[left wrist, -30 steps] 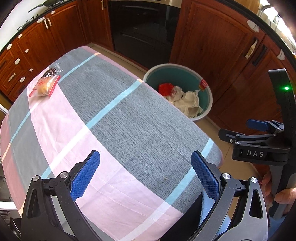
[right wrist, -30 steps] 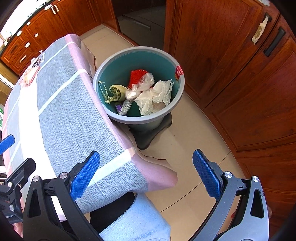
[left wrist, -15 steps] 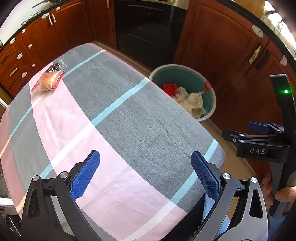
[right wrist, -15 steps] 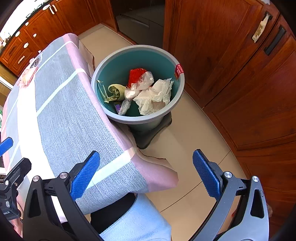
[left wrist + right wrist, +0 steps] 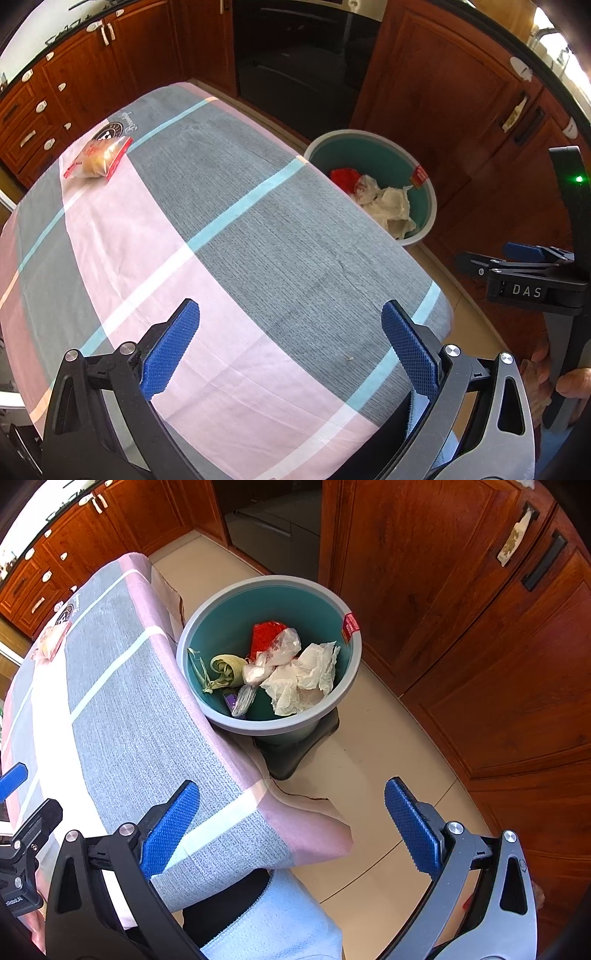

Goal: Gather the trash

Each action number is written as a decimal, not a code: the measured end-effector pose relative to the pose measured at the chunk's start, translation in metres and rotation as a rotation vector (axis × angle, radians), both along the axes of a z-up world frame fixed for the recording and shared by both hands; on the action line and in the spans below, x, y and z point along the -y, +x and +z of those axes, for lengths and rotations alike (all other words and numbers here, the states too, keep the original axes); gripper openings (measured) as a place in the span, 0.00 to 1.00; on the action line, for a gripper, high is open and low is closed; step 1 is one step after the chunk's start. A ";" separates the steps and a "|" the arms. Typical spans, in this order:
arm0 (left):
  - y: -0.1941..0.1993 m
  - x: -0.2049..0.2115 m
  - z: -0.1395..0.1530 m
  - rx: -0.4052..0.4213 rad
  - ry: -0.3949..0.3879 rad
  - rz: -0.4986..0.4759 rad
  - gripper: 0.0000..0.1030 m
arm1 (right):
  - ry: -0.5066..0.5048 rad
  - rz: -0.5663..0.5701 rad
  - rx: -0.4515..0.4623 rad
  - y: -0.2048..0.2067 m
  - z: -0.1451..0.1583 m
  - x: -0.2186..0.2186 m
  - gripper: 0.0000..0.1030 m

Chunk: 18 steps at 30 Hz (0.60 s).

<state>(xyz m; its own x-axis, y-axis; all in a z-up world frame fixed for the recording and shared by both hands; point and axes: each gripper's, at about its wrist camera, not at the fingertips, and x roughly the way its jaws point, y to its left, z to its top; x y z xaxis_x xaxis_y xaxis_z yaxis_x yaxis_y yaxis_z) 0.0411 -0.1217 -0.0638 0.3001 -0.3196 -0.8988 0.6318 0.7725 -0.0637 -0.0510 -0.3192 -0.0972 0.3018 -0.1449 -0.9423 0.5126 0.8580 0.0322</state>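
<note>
Left gripper (image 5: pixel 290 347) and right gripper (image 5: pixel 291 827) are both hovering with fingers spread wide, holding nothing. The remaining trash, a snack packet (image 5: pixel 96 157), is lying at the far end of the counter (image 5: pixel 258 240), well apart from both. It is looking light, soft and crinkly, probably slippery; pinching a sealed edge seems safest. A checked cloth (image 5: pixel 155 236) is covering the counter. The bin (image 5: pixel 207 712), already holding tissues, is standing beside it on a tiled floor among wooden cabinets.
</note>
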 end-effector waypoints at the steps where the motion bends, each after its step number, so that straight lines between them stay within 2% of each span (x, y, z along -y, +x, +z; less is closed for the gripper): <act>1: 0.000 0.000 0.000 0.001 0.000 -0.001 0.96 | -0.001 0.000 0.000 0.001 0.001 0.000 0.93; 8: 0.003 0.001 -0.002 -0.006 -0.004 -0.004 0.96 | 0.000 0.003 0.000 0.004 0.001 0.001 0.93; 12: 0.002 0.001 -0.001 0.009 -0.011 0.003 0.96 | 0.004 0.000 -0.004 0.005 0.001 0.001 0.93; 18: -0.001 0.005 0.003 0.059 0.020 -0.008 0.96 | 0.005 -0.004 0.002 0.007 0.002 0.003 0.93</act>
